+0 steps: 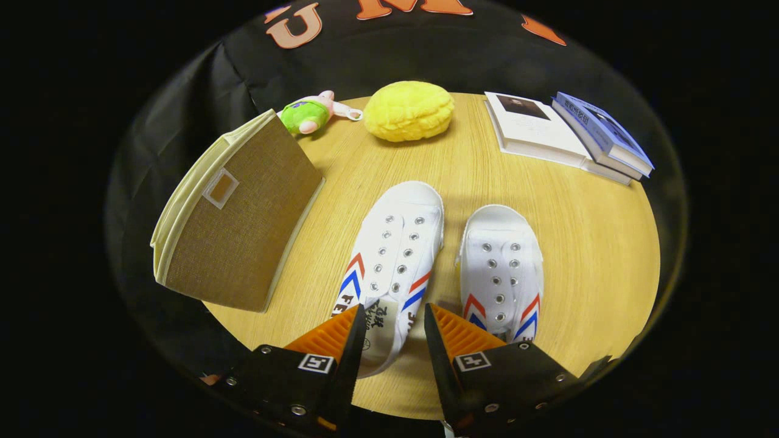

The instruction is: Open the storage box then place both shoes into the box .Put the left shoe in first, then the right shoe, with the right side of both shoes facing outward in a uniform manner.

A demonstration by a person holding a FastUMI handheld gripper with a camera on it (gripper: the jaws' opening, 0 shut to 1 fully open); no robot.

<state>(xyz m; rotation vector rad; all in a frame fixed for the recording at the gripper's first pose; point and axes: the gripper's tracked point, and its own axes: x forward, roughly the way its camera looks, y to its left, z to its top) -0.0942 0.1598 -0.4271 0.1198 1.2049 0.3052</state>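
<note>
On the round wooden table [566, 243], the hand-held gripper [395, 316] hovers spread above shoes [395, 255].

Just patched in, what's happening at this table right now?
A handheld gripper hovers open over the heel of the left shoe, gripping nothing. The right shoe sits beside it on the round table. The storage box, off to the left of the shoes, is still closed.

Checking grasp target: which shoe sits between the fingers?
The shoe nearer the box; its heel end lies between the open gripper fingers. The other shoe lies beside one finger.
</note>
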